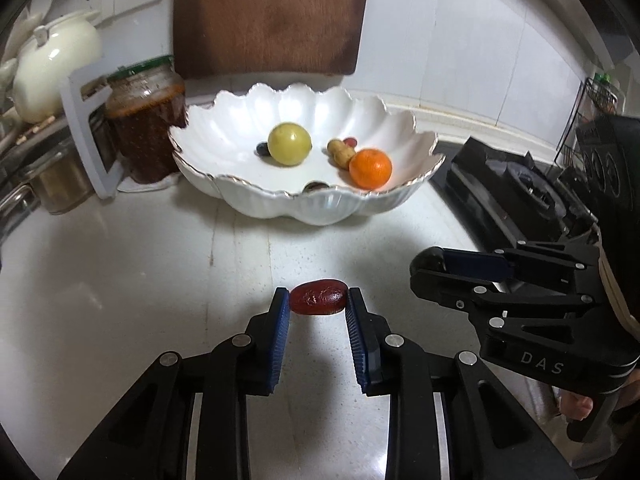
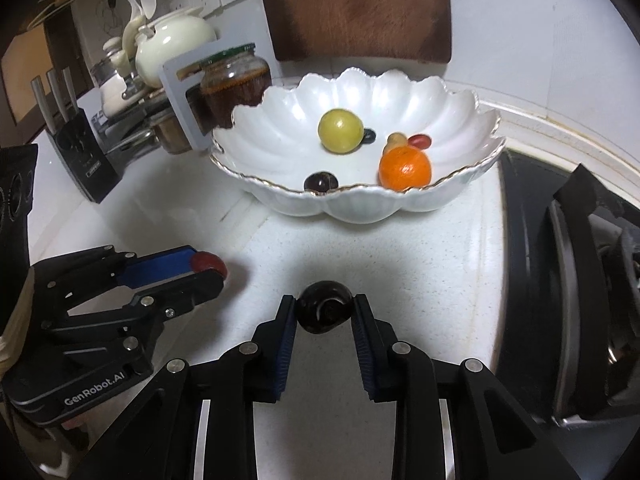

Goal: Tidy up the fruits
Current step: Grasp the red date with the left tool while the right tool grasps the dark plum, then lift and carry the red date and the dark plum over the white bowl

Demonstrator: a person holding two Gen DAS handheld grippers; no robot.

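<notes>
Left wrist view first: my left gripper [image 1: 318, 300] is clamped on a red date [image 1: 317, 297], pads pressing on both of its ends, so its long axis runs straight across from one finger to the other. The white scalloped bowl [image 1: 240, 196] sits dead ahead of it, up the white counter [image 1: 120, 280], and already holds a yellow-green fruit [image 1: 289, 143], an orange [image 1: 370, 168], a couple of tan pieces and some small dark ones. Off to the bowl's near right, my right gripper [image 1: 426, 266] shows side-on with something dark at its tips.

Right wrist view now: the right gripper [image 2: 325, 312] is closed on a round dark fruit [image 2: 324, 311], nipped between the blue pads and, by its shadow, lifted off the counter. The bowl [image 2: 280, 204] is ahead and a touch right of centre; the stove lies to the bowl's right. My left gripper [image 2: 210, 266] shows on the bowl's near left, the red date [image 2: 208, 265] poking from its tips.

My read: both hands are loaded and about equally near the bowl, so the move turns on carrying each fruit forward over the near rim, left from the left, right from the right, without crossing
</notes>
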